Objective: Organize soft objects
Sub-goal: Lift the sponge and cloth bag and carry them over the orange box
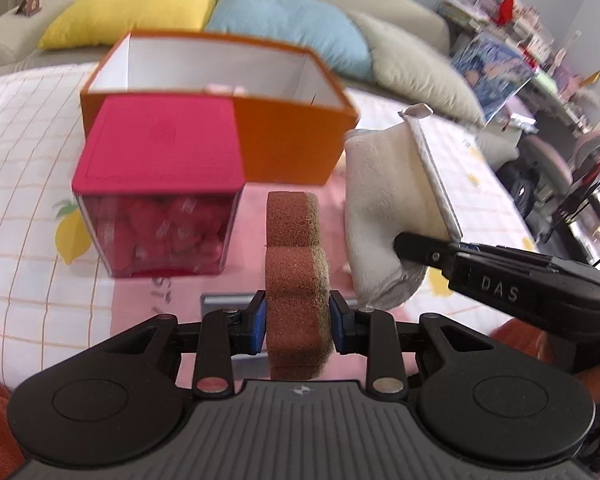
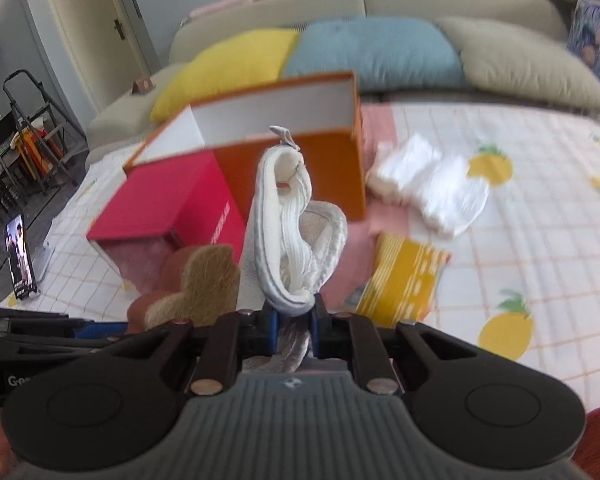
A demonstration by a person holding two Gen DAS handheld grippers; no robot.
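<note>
clamping a brown sponge (image 1: 296, 292) upright between its jaws, the left gripper (image 1: 298, 312) is closed down onto the sponge's two flat sides, the foam standing on edge with a greenish scrub layer facing right. the right gripper (image 2: 294, 322) has its jaws pressed together on the lower end of a white padded mitt (image 2: 288, 220), which sticks up and forward from the fingers, its hanging loop at the top. both soft things are held above a surface covered with a checked cloth (image 2: 520, 208) printed with yellow fruit, the mitt just right of the sponge. ahead of them stands an open orange box (image 1: 260, 92) with white inner walls, and touching its front left is a clear container with a red lid (image 1: 160, 184) full of pink-red pieces. right of the box lie a pack of white pads (image 2: 432, 184) and a yellow striped packet (image 2: 404, 280). yellow, blue and beige cushions (image 2: 372, 48) line a sofa behind.
</note>
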